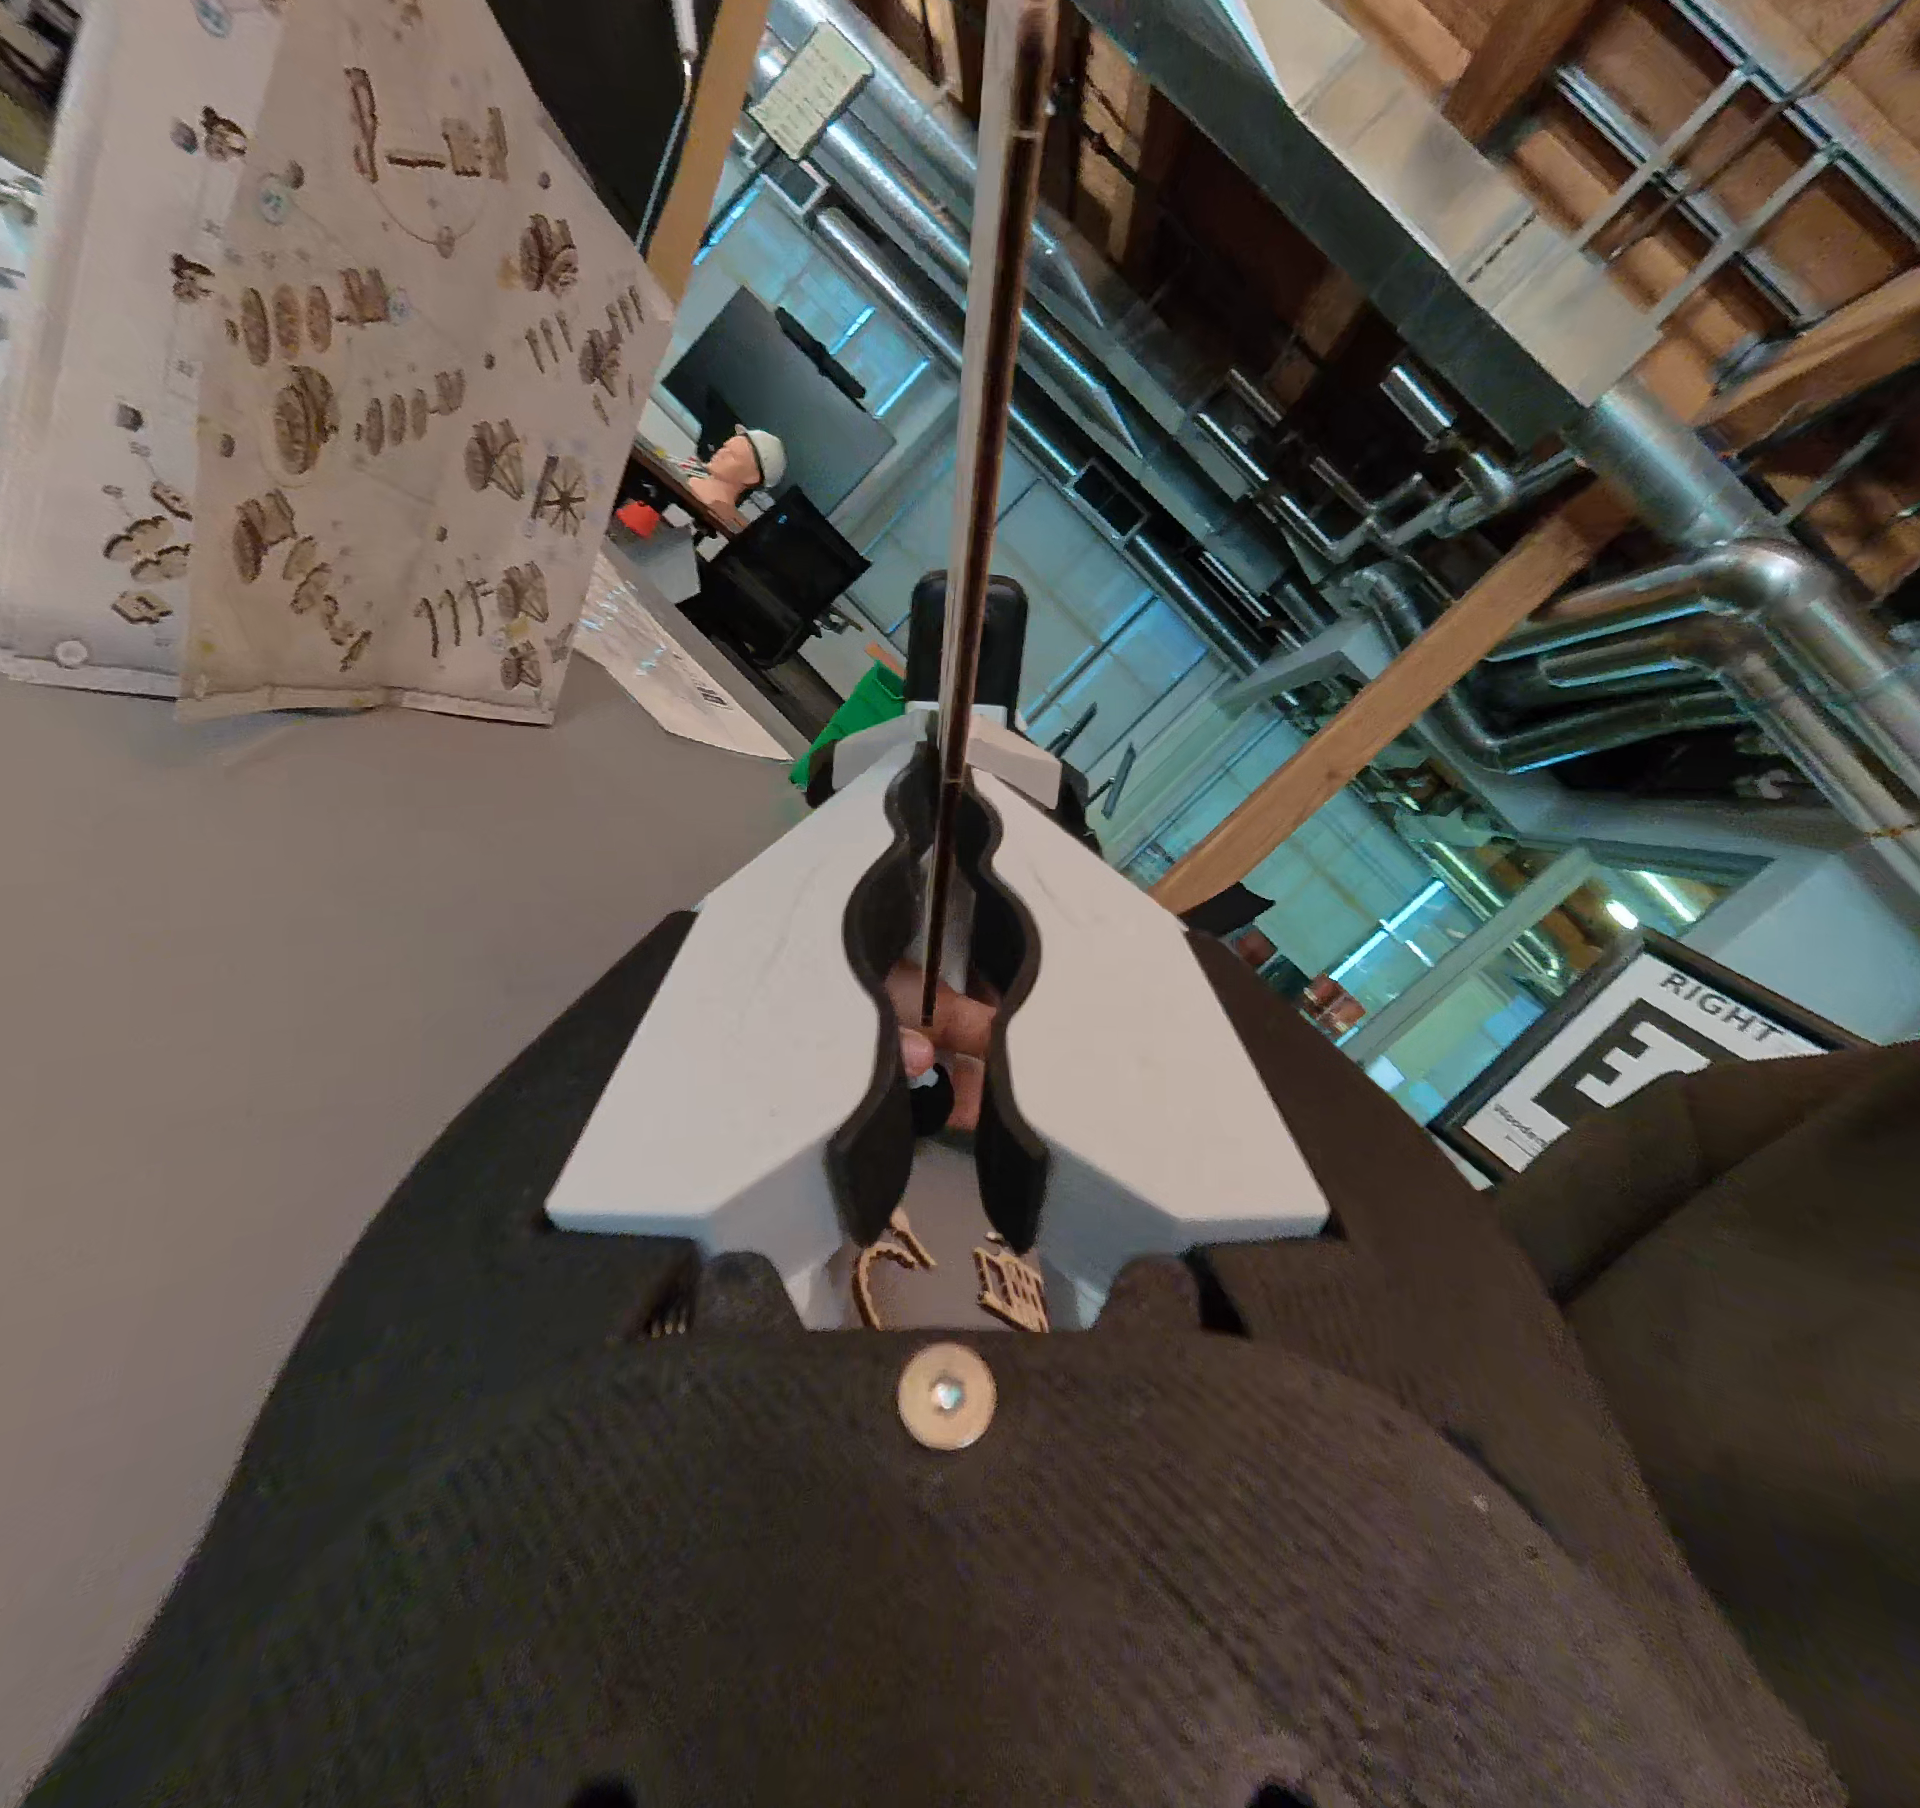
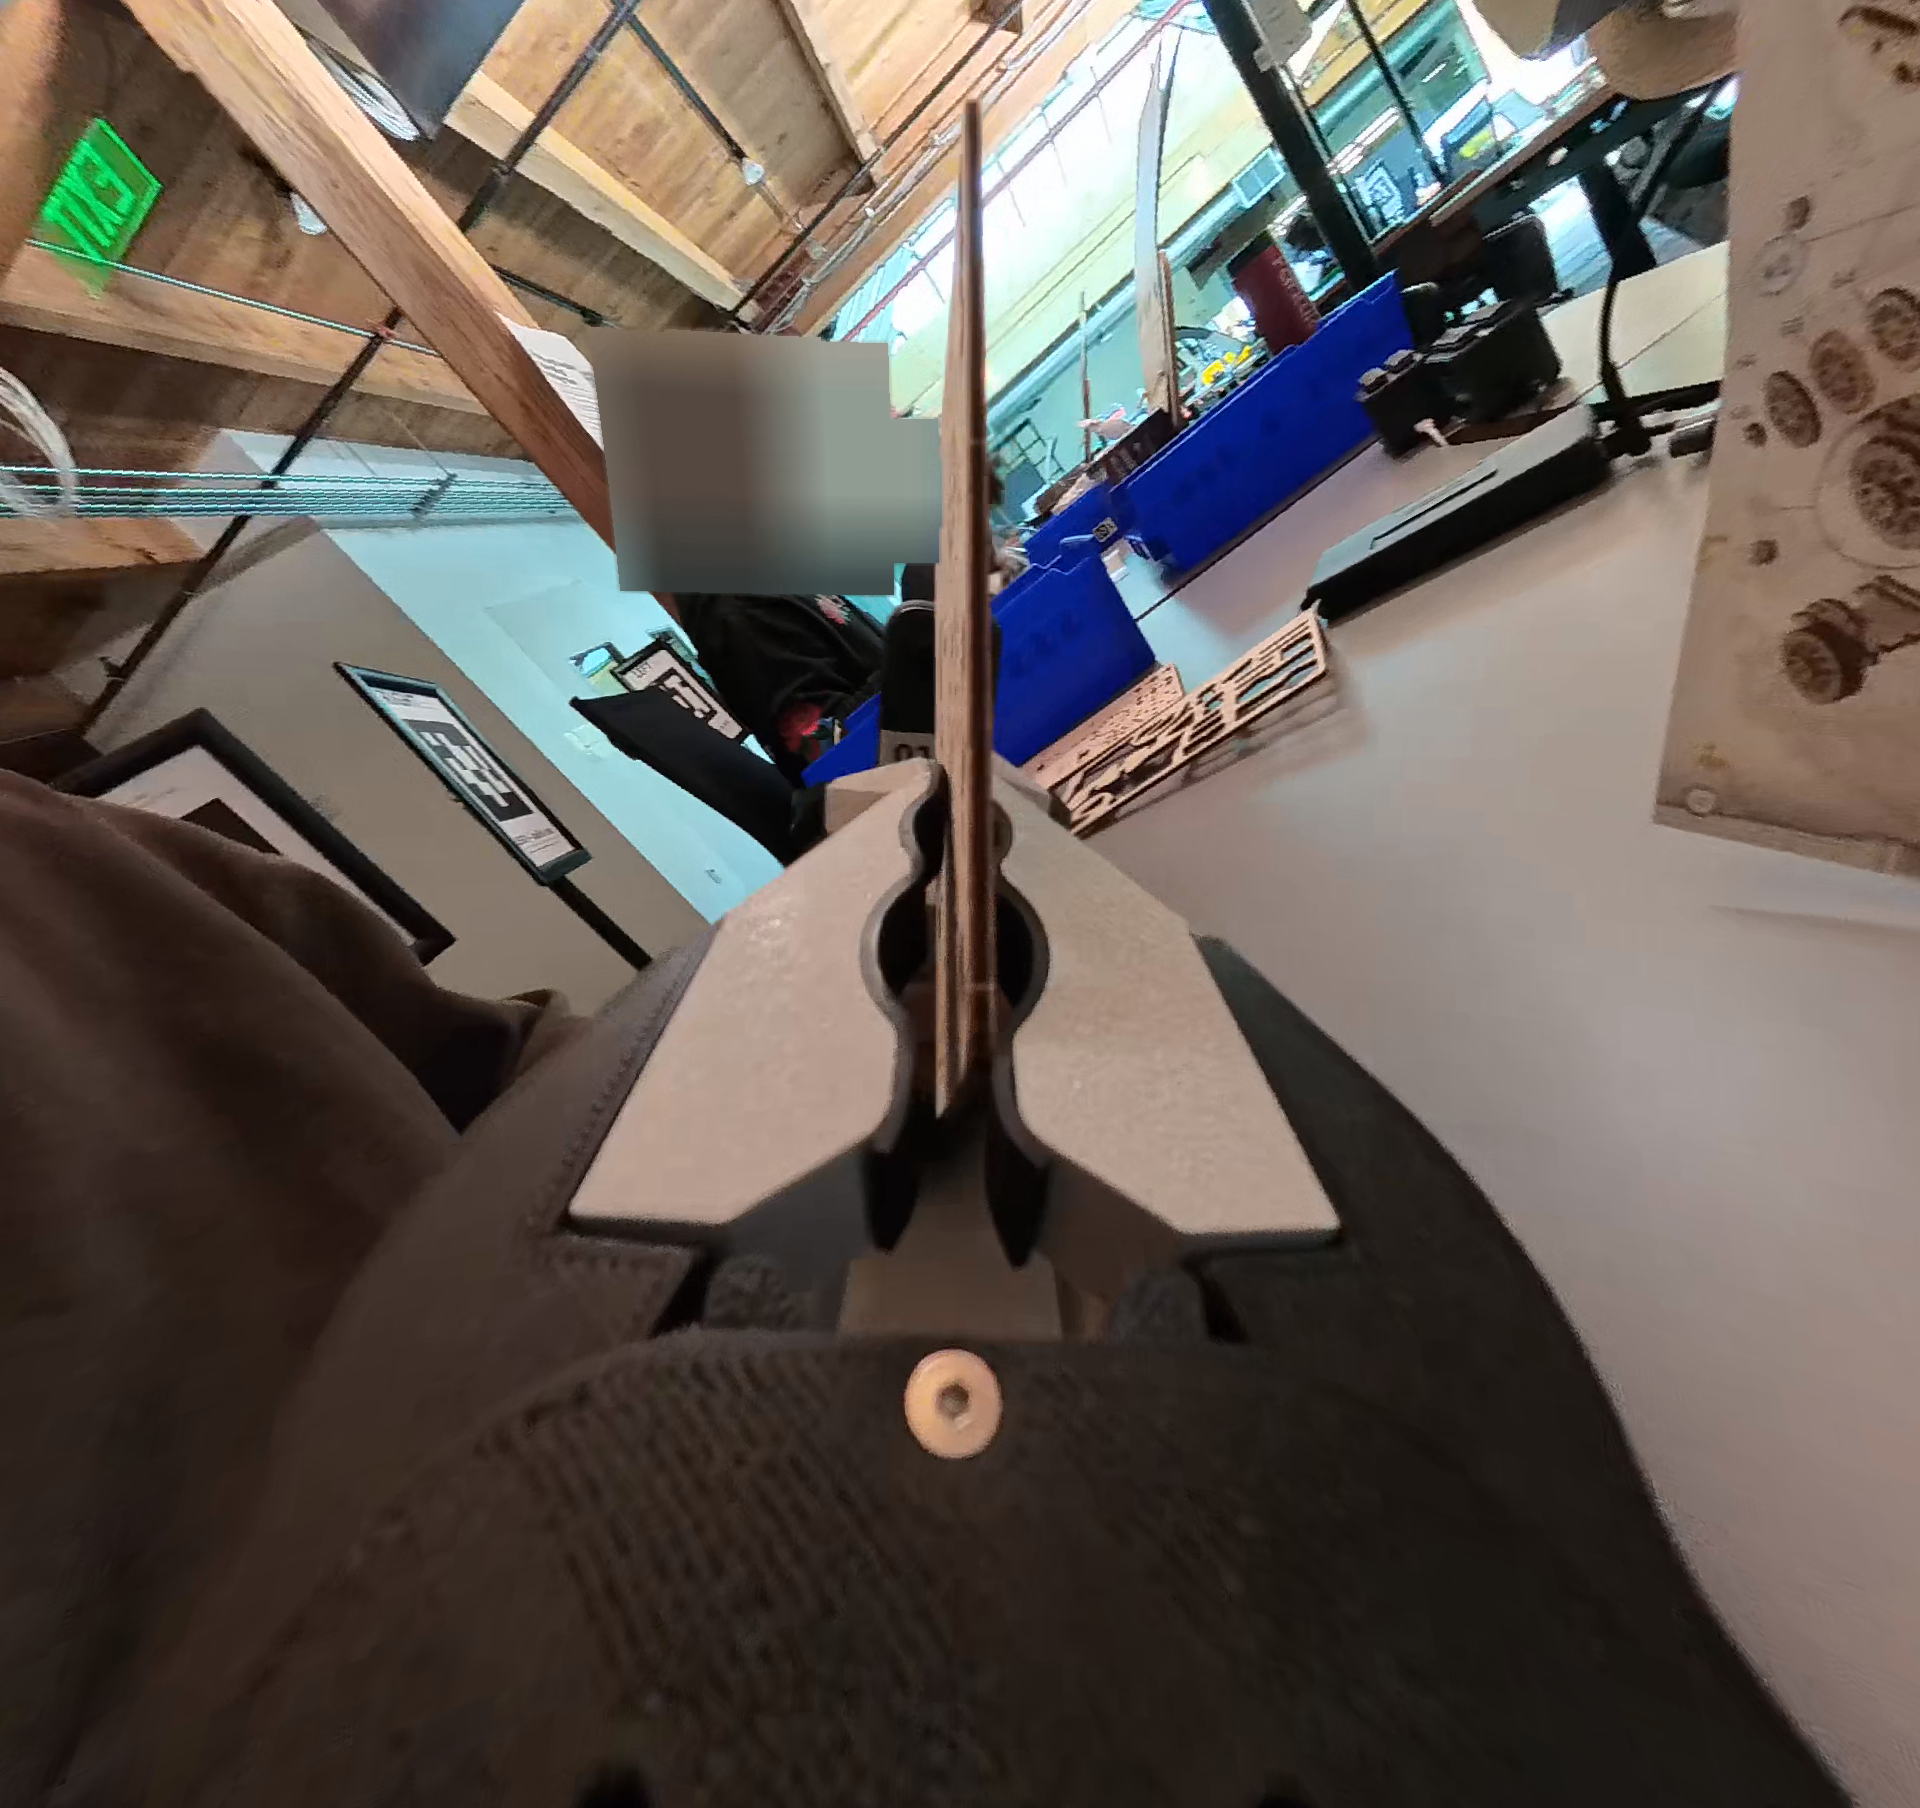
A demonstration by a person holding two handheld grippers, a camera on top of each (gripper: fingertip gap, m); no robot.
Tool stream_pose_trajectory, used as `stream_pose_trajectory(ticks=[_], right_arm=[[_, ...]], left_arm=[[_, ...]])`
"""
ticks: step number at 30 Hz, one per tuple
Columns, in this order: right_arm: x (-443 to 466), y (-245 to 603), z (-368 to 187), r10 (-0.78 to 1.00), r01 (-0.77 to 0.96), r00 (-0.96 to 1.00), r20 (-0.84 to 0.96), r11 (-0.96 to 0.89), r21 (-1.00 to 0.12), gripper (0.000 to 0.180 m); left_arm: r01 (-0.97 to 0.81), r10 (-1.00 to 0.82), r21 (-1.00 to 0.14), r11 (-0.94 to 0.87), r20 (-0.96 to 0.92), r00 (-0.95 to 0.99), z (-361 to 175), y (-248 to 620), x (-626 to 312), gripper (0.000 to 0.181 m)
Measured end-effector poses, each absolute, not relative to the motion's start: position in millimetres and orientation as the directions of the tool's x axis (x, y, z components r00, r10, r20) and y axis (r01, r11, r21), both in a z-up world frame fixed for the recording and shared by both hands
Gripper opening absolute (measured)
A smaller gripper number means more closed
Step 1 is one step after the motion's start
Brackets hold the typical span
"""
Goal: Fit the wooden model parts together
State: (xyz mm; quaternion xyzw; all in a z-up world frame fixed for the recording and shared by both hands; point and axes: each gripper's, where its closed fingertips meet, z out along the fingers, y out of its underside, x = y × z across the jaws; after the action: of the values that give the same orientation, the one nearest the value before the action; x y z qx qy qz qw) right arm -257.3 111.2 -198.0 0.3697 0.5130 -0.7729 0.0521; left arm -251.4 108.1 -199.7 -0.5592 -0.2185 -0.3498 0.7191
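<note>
A thin wooden sheet (image 1: 997, 356) stands edge-on between the fingers of my left gripper (image 1: 951, 771), which is shut on it. The same kind of thin wooden sheet (image 2: 966, 511) shows edge-on in my right gripper (image 2: 961, 792), which is shut on it too. Both sheets are held up off the table and rise past the fingertips. Another gripper (image 1: 966, 636) shows just beyond the left fingertips, and one (image 2: 909, 678) shows beyond the right ones. Two small wooden parts (image 1: 894, 1280) lie on the table below the left fingers.
A grey table (image 1: 312, 927) runs under both grippers. A printed instruction sheet (image 1: 343, 356) stands at its far side and also shows in the right wrist view (image 2: 1829, 408). A cut-out wooden sheet (image 2: 1195, 719) and blue bins (image 2: 1247, 449) sit beyond. A brown sleeve (image 2: 208, 1031) is at the left. My two grippers' fingertips are within a few centimetres of each other.
</note>
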Motion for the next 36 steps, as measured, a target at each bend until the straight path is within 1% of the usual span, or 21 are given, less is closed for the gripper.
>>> stream_pose_trajectory(ticks=[4, 7, 11, 13, 16, 22, 27, 30, 36], right_arm=[[-255, 110, -195, 0.242, 0.486, -0.725, -0.645, -0.485, -0.727, 0.002], [-257, 112, -198, 0.31, 0.448, -0.719, -0.622, -0.477, -0.756, 0.002], [-259, 112, -200, 0.371, 0.413, -0.715, -0.592, -0.459, -0.787, 0.002], [-259, 108, -202, 0.395, 0.41, -0.715, -0.578, -0.433, -0.803, 0.002], [-260, 108, -202, 0.411, 0.398, -0.712, -0.569, -0.43, -0.81, 0.002], [-261, 110, -202, 0.406, 0.403, -0.706, -0.58, -0.443, -0.801, 0.002], [-262, 110, -203, 0.404, 0.414, -0.699, -0.59, -0.444, -0.795, 0.002], [-263, 109, -205, 0.408, 0.423, -0.693, -0.594, -0.437, -0.793, 0.002], [-264, 109, -206, 0.403, 0.433, -0.686, -0.605, -0.442, -0.785, 0.002]], left_arm=[[0.753, -0.286, -0.647, 0.117, 0.705, 0.65, -198, 107, -249, 0.003], [0.751, -0.236, -0.649, 0.122, 0.716, 0.657, -202, 109, -253, 0.001], [0.707, -0.127, -0.688, 0.163, 0.696, 0.707, -206, 111, -260, 0.009], [0.711, -0.099, -0.682, 0.173, 0.706, 0.701, -208, 111, -264, 0.019], [0.72, -0.08, -0.662, 0.207, 0.722, 0.687, -208, 108, -271, 0.026], [0.672, -0.045, -0.71, 0.211, 0.68, 0.732, -208, 110, -268, 0.02], [0.591, 0.01, -0.782, 0.199, 0.604, 0.797, -207, 108, -267, 0.016], [0.61, -0.003, -0.768, 0.196, 0.621, 0.784, -208, 108, -269, 0.015], [0.572, 0.032, -0.794, 0.204, 0.589, 0.807, -207, 108, -268, 0.013]])
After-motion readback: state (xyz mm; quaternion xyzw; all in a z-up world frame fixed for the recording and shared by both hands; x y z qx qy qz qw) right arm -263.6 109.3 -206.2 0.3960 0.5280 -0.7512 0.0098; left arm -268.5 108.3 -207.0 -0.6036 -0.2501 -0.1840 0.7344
